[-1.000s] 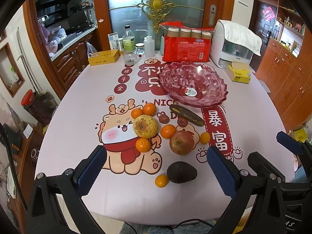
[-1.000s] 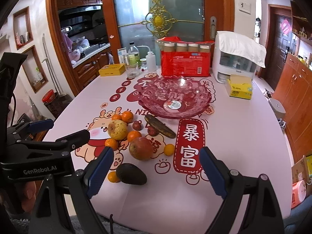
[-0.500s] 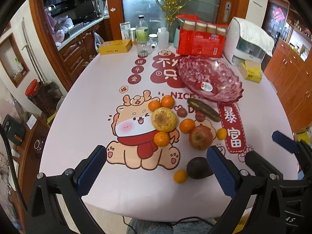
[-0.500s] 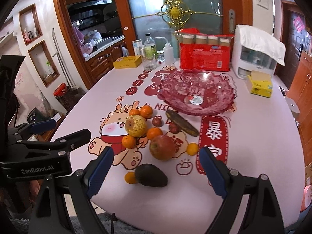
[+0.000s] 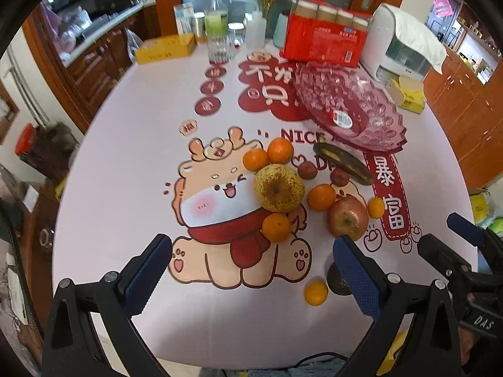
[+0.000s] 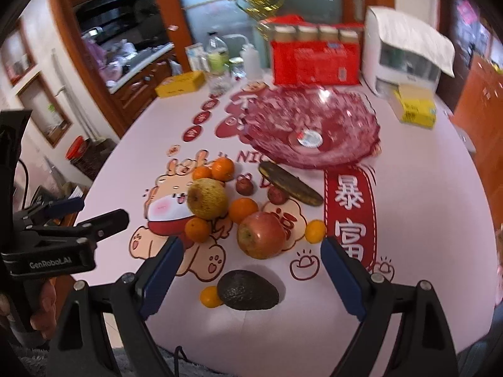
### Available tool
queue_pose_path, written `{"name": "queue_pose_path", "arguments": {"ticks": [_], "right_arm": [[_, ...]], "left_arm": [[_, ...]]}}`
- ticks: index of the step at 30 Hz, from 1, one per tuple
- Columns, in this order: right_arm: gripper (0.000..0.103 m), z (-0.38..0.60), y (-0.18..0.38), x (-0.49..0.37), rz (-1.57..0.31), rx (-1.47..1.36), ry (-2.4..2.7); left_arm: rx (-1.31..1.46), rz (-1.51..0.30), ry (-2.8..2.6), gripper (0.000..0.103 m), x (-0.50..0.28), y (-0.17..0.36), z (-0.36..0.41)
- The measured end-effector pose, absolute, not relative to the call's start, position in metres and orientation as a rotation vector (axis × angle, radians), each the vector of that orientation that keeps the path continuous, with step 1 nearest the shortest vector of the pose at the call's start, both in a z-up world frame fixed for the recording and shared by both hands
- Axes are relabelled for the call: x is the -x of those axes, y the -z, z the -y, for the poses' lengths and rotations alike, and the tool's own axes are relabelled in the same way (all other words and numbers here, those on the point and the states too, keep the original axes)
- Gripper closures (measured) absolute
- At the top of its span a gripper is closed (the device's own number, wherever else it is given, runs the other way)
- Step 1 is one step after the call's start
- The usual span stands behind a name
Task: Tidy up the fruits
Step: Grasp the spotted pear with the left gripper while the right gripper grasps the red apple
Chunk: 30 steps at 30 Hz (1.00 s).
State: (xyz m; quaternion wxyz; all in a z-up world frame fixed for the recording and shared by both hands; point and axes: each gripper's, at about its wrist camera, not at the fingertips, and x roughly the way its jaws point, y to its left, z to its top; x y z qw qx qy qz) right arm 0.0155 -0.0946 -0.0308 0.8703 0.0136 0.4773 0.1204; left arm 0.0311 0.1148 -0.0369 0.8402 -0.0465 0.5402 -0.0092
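Jaws of both the left gripper [image 5: 251,275] and right gripper [image 6: 251,275] are spread and empty; the avocado [image 6: 248,289] lies at six o'clock of the apple [image 6: 261,235], nearest for grasping.

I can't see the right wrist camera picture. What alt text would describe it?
An open two-finger gripper hovers over a dark avocado near a table's front edge. Behind lie a red apple, oranges, a yellowish pear, a blackened banana and an empty pink glass bowl.
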Motion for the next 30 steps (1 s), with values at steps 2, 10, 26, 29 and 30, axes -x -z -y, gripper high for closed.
{"name": "queue_pose_path", "arguments": {"ticks": [2,10,26,29,30], "right_arm": [[0.014,0.097,0.04,-0.025,-1.027,-0.056,-0.222],[0.022,0.093,0.088,-0.058,-1.143,-0.088,-0.151],[0.028,0.071,0.148,-0.087,-1.291,-0.093,-0.176],[0.031,0.067,0.152,-0.092,-1.298,-0.076,-0.177],[0.032,0.066,0.154,-0.093,-1.297,-0.068,-0.173]], "left_arm": [[0.103,-1.171,0.039,0.001,-0.044,0.049,-0.118],[0.141,-1.264,0.117,0.001,-0.094,0.097,-0.119],[0.179,-1.412,0.15,0.008,-0.151,0.169,-0.094],[0.185,-1.411,0.146,0.009,-0.153,0.172,-0.092],[0.185,-1.411,0.146,0.009,-0.155,0.173,-0.091]]}}
